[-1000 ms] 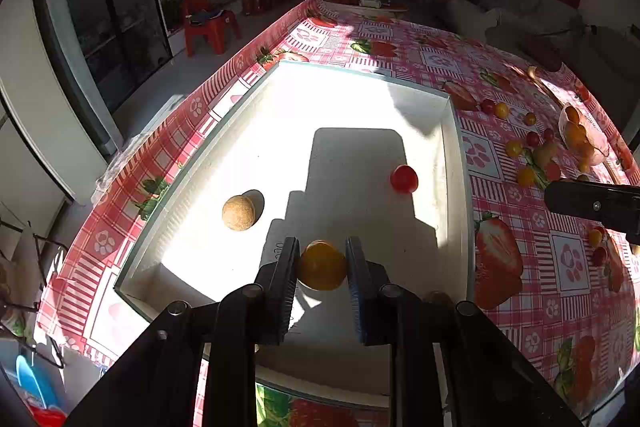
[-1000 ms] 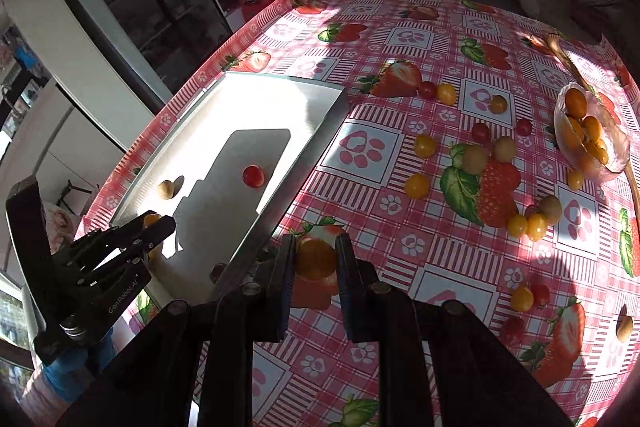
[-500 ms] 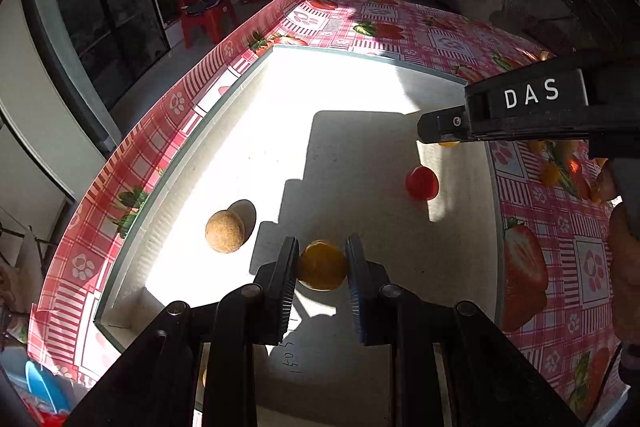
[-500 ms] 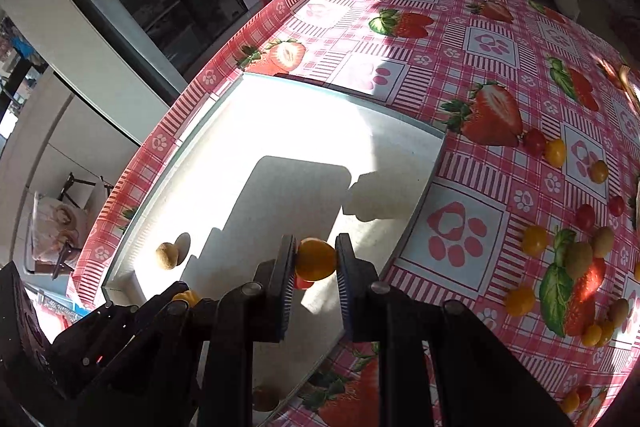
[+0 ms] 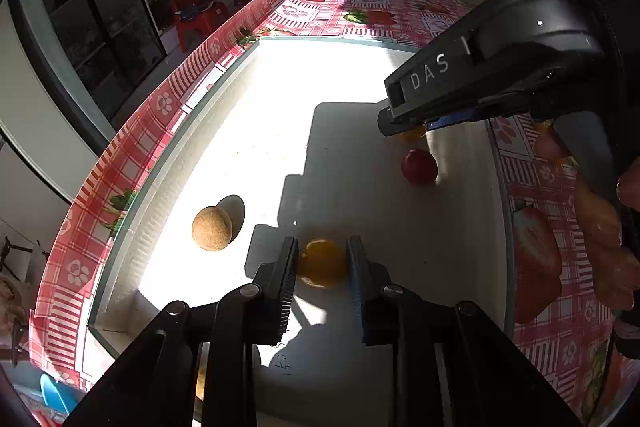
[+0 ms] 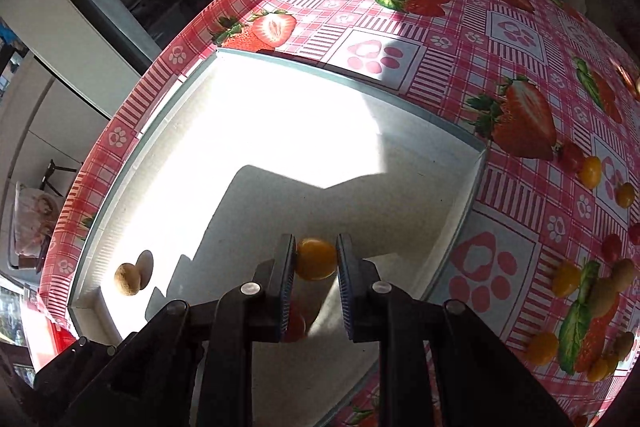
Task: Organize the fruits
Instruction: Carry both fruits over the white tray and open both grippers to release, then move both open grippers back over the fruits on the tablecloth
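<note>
The table (image 6: 440, 39) wears a pink checked cloth with big strawberries and paw prints on it. A flat white tray (image 6: 468, 211) sits right on the cloth, toward the 9 o'clock side in the right wrist view. Little round fruits (image 6: 592, 171) in yellow, red and brown lie loose on the cloth near 3 and 4 o'clock, just beside the tray.

one tray (image 5: 168, 163), two grippers
</note>
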`<state>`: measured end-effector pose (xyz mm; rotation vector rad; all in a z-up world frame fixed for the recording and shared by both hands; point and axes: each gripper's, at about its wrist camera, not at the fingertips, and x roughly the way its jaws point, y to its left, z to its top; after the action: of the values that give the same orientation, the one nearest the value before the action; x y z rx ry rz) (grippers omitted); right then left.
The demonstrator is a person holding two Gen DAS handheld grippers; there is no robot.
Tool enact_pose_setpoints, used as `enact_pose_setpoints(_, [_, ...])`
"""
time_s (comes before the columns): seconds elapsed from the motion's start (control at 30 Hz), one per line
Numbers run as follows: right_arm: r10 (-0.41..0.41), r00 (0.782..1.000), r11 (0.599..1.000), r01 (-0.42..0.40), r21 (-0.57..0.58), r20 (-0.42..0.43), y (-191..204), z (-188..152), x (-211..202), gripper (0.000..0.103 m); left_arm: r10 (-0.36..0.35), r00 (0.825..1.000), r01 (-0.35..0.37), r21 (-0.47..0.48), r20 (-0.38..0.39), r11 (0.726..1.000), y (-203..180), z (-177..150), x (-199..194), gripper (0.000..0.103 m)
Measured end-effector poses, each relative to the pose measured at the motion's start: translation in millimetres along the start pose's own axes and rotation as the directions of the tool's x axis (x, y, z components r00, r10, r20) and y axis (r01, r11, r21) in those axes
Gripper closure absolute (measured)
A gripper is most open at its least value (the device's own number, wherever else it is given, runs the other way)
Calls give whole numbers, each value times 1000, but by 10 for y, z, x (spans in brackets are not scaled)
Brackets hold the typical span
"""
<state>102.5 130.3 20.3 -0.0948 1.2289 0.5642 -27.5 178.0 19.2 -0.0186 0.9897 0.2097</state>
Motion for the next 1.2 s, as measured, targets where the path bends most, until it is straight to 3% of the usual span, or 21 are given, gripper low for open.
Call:
enact_pose_setpoints(0.03, [12,1000,1000,-12,8,-2,-4,3,-2,70,9,1000,-9,0,1,1000,2,-3,-5,55])
enact_pose_setpoints(0.07, [17,1000,1000,-17,16,1,-9,5,-11,59,17,1000,-17,-4,14,1000,9,-11,-26,24])
enact_pose_setpoints(0.1, [28,1000,999,-28,19,9,-9,5,-31,53,30,999,-29,-9,45,1000,17,-24,-71,18])
enact_pose_setpoints(0.2, [38,999,999,-39,26,35,-3,-10,-116,36,18,998,-18,-2,57,1000,20,-21,-125,18])
enact_pose_setpoints(0.33, [64,995,997,-68,43,75,-29,-39,-297,23,26,999,-25,-14,48,1000,28,-20,-167,18])
enact_pose_setpoints(0.5, [57,992,997,-63,53,112,-135,-173,-552,22,21,998,-20,-19,55,1000,7,-36,-272,18])
enact_pose_setpoints(0.77, [9,990,994,-24,109,138,-591,-671,-962,22,-12,997,9,37,76,999,-229,-46,-481,18])
enact_pose_setpoints(0.97, [-59,991,984,38,172,117,-1053,-1168,-1253,22,-82,993,72,114,88,991,-610,-16,-661,18])
enact_pose_setpoints(1.2, [-173,980,954,141,266,99,-1683,-1742,-1638,22,-187,981,174,209,46,962,-1274,-58,-729,18])
